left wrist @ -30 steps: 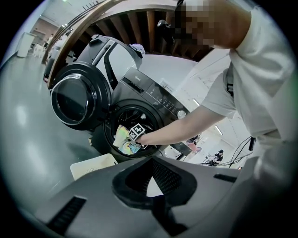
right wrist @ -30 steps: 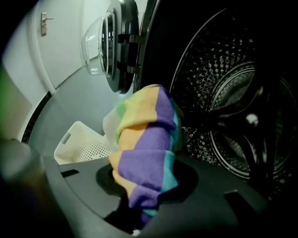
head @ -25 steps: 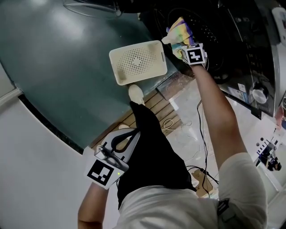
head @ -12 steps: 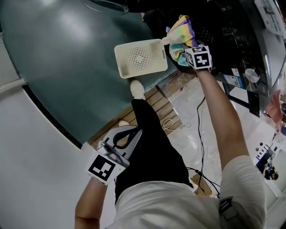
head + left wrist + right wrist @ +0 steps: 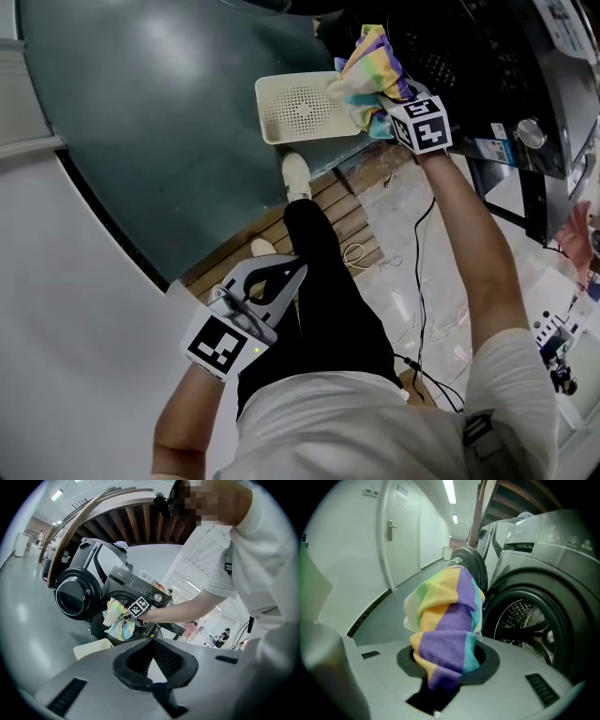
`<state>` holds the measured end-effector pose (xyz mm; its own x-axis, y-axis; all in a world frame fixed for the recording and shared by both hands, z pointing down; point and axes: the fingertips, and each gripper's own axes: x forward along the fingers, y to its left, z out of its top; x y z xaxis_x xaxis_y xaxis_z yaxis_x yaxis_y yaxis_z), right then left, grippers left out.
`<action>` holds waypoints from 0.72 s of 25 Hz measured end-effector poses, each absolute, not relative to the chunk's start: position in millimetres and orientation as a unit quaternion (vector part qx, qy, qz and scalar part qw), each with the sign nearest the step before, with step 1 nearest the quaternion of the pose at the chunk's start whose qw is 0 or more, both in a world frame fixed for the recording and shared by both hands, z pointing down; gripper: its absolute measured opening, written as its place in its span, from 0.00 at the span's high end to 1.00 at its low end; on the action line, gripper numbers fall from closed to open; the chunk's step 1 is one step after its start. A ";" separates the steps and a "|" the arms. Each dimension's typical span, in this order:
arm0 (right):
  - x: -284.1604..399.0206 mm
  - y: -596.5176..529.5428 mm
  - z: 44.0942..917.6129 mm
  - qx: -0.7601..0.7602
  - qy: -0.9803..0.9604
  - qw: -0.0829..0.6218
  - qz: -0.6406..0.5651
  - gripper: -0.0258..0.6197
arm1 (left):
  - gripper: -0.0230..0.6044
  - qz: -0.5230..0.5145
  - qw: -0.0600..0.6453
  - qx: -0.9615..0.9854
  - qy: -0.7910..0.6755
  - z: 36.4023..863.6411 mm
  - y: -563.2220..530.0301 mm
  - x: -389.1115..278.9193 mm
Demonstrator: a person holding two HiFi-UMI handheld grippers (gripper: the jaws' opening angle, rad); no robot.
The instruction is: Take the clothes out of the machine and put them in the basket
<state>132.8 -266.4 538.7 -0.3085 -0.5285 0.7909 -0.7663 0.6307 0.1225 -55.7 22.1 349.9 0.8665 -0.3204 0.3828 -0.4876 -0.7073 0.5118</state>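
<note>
A striped cloth (image 5: 367, 67) in yellow, purple, teal and green hangs bunched from my right gripper (image 5: 382, 94), which is shut on it just above the right end of the cream perforated basket (image 5: 300, 108). In the right gripper view the cloth (image 5: 447, 620) fills the jaws of the right gripper (image 5: 445, 667), with the open drum (image 5: 525, 620) of the dark washing machine (image 5: 487, 75) beside it. My left gripper (image 5: 298, 269) is low beside the person's leg, tips together, holding nothing. Its own view, past the left gripper (image 5: 152, 648), shows the cloth (image 5: 117, 620), the basket (image 5: 91, 648) and the machine's open door (image 5: 72, 597).
The basket stands on grey floor in front of the machine. The person's white shoe (image 5: 296, 175) and black trouser leg are right behind it. Wooden slats (image 5: 328, 216) and loose cables (image 5: 422, 281) lie on the floor. A white door (image 5: 401, 536) is at the far left.
My right gripper has lifted the striped cloth up and out from the machine's opening, over the basket's right end. The left gripper has risen a little and drifted right.
</note>
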 end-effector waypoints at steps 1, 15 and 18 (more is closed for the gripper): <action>126.5 -261.9 536.9 0.401 -0.800 0.424 0.138 0.76 | 0.97 0.132 0.313 0.914 -0.222 348.7 26.6 -55.9; 14.3 -232.2 564.0 0.279 -0.846 0.444 0.093 0.76 | 0.97 0.131 0.331 0.897 -0.263 356.5 49.3 -78.3; -3.4 -233.0 578.3 0.260 -0.850 0.450 0.085 0.76 | 0.97 0.129 0.335 0.894 -0.268 362.6 47.6 -84.3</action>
<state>-3.4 -233.0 578.3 -0.4598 -0.3651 0.8095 -0.5182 0.8506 0.0892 -84.3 47.6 362.6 0.8226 -0.3934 0.4106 -0.5664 -0.6318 0.5292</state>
